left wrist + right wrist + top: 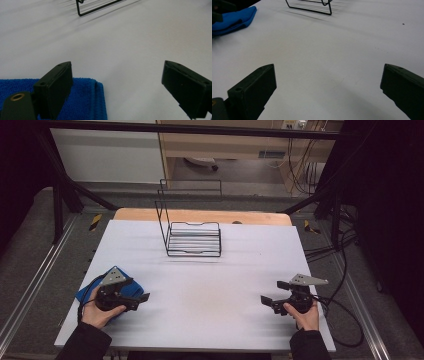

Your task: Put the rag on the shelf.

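1. My left tongs (141, 301) hover spread wide and empty over the folded blue cloth (85, 100), which lies at the near left of the white bench (210, 320).
2. My right tongs (272, 293) are equally wide, holding nothing.
3. The cloth looks soft, light and floppy; I would pinch its folded corner.

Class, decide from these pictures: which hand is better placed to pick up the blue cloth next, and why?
Probably the left. The left gripper hovers right over the blue cloth, open, with one of its fingers above the fabric. The right gripper, also open, sits far across the white table.
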{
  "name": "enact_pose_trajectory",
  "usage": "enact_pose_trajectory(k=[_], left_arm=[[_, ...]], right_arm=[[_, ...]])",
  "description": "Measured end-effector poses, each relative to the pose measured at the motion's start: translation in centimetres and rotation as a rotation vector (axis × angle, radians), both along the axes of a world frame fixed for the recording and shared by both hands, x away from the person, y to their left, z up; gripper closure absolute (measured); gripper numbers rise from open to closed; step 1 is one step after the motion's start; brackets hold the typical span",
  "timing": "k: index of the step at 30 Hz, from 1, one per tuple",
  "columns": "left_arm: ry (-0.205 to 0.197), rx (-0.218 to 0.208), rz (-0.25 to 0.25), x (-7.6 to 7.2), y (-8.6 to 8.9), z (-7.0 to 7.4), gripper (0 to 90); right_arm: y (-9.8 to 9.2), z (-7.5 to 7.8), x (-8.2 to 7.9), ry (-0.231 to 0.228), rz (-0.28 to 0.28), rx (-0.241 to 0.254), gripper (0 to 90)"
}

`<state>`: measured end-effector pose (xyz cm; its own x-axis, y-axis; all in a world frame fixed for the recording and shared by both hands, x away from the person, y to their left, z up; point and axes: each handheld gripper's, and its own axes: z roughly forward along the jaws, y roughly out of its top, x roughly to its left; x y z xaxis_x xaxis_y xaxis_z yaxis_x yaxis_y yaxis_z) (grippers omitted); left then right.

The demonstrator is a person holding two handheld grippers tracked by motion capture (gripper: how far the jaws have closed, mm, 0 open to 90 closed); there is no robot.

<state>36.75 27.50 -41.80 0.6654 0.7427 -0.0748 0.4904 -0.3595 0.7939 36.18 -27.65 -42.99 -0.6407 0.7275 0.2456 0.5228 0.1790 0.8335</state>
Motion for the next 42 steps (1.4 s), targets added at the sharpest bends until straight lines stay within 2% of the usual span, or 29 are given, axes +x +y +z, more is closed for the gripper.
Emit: enact_pose_trajectory(k=[13,14,18,25,28,29,33,39,42], left_arm=[[0.019,0.037,0.021,0.1,0.3,-0.2,14.1],[0.022,0.058,0.034,0.1,0.5,-0.4,14.7],[0.033,0.082,0.062,0.3,0.8,-0.6,18.5],[0.043,0.122,0.087,0.5,0.9,-1.2,29.2],[0.060,0.164,0.099,0.8,0.7,-1.8,33.0],[0.060,0.164,0.099,0.8,0.7,-1.8,35.0],[0.068,0.210,0.110,1.5,0.5,-2.4,41.3],[0.058,0.231,0.122,1.6,0.5,-2.3,49.5],[0.059,0.232,0.133,1.7,0.7,-2.2,60.1]], right_arm=[[0.1,-0.1,0.1,0.007,-0.003,-0.032,0.9],[0.2,-0.2,0.1,0.009,-0.003,-0.032,0.9],[0.2,-0.2,0.1,0.017,-0.007,-0.038,0.9],[0.4,-0.3,0.2,0.027,-0.004,-0.050,1.1],[0.5,-0.4,0.2,0.032,-0.002,-0.054,1.1],[0.5,-0.4,0.2,0.032,-0.001,-0.055,1.1],[0.5,-0.4,0.2,0.032,0.000,-0.055,1.1],[0.5,-0.5,0.3,0.032,0.001,-0.057,1.2],[0.6,-0.5,0.2,0.038,0.001,-0.057,1.3]])
